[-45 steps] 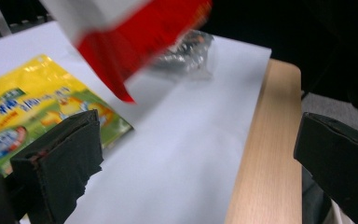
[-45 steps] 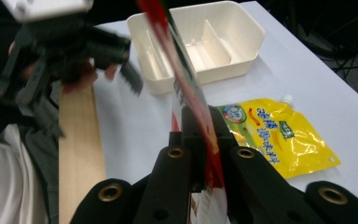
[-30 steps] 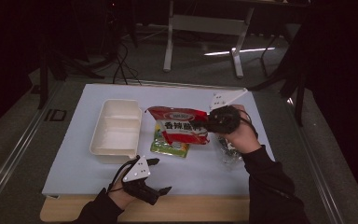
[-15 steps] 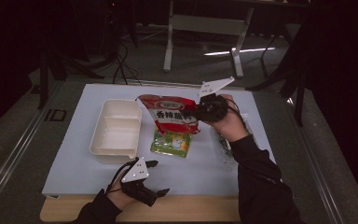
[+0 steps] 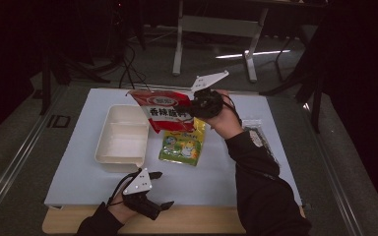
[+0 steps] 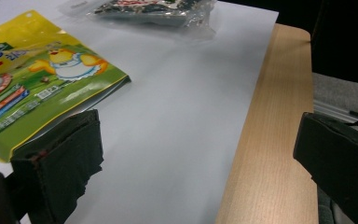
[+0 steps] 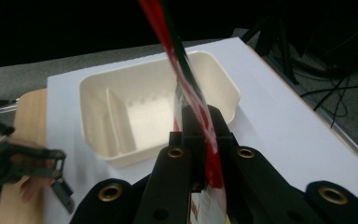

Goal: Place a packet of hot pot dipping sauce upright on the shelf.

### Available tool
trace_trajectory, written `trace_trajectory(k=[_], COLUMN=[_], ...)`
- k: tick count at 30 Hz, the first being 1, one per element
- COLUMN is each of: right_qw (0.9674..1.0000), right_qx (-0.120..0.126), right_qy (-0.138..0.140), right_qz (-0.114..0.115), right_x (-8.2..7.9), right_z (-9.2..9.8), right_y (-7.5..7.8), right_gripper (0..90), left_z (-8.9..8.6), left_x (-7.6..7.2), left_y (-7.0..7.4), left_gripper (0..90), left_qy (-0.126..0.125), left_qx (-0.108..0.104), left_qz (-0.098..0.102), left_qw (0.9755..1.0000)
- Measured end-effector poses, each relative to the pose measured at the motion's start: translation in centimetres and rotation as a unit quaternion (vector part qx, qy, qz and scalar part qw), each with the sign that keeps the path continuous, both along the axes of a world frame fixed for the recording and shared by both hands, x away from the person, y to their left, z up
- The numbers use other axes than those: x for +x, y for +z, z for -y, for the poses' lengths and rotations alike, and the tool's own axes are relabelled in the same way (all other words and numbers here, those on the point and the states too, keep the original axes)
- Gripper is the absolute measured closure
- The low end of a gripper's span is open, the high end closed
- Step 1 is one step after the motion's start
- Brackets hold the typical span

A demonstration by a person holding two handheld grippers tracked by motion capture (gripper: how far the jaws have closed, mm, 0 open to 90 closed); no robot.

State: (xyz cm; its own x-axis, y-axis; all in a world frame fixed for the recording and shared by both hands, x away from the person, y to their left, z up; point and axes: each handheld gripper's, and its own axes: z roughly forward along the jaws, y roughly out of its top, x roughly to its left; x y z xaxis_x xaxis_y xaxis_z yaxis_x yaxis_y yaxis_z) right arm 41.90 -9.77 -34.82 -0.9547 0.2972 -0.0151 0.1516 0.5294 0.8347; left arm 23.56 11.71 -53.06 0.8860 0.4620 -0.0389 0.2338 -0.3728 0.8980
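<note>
Red bag (image 5: 166, 111): it hangs in the air, over the table between the tray and the green bag, held by one edge so that it can drop flat into the tray.
Right gripper (image 5: 193, 109): its jaws are closed tight on the edge of the red bag; in the right gripper view the bag (image 7: 192, 93) stands on edge between them, with the tray behind it.
Tray (image 5: 120, 135): white, with a divider, empty; probably the place where the bags go.
Green bag (image 5: 181, 146): it lies flat just beside the tray, likely the next one to take.
Dark packet (image 5: 256, 132): it lies near the right sleeve, apart from the others.
Left gripper (image 5: 156, 205): it rests at the near edge of the table with jaws wide apart, holding nothing, so it keeps out of the way.
</note>
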Motion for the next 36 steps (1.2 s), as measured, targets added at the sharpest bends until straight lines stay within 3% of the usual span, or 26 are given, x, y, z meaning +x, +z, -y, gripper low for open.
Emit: trace_trajectory(k=[10,13,21,30,36], right_qw=[1.0,1.0,0.9998,0.999,0.9984], right_qx=[0.004,0.007,0.013,0.039,0.052], right_qy=[0.001,-0.002,-0.007,-0.018,-0.011], right_qz=[-0.002,-0.006,-0.009,-0.014,-0.016], right_x=[1.8,2.8,4.2,6.0,6.6], right_z=[-3.0,-4.7,-7.0,-9.7,-10.9], right_y=[-0.4,-1.2,-2.2,-4.1,-4.8], right_gripper=[90.0,90.0,90.0,90.0,90.0], left_z=[-0.7,-0.7,-0.9,-1.2,-1.3], left_x=[-0.4,-0.6,-0.7,-0.7,-0.8], left_y=[-0.2,-0.1,-0.2,-0.1,-0.1], left_gripper=[2.3,2.3,2.3,2.3,2.3], left_qy=[0.008,0.007,0.008,0.012,0.012], left_qx=[-0.001,-0.001,-0.002,-0.01,-0.01], left_qz=[0.0,0.003,0.0,-0.001,-0.002], left_qw=[1.0,1.0,1.0,0.9999,0.9999])
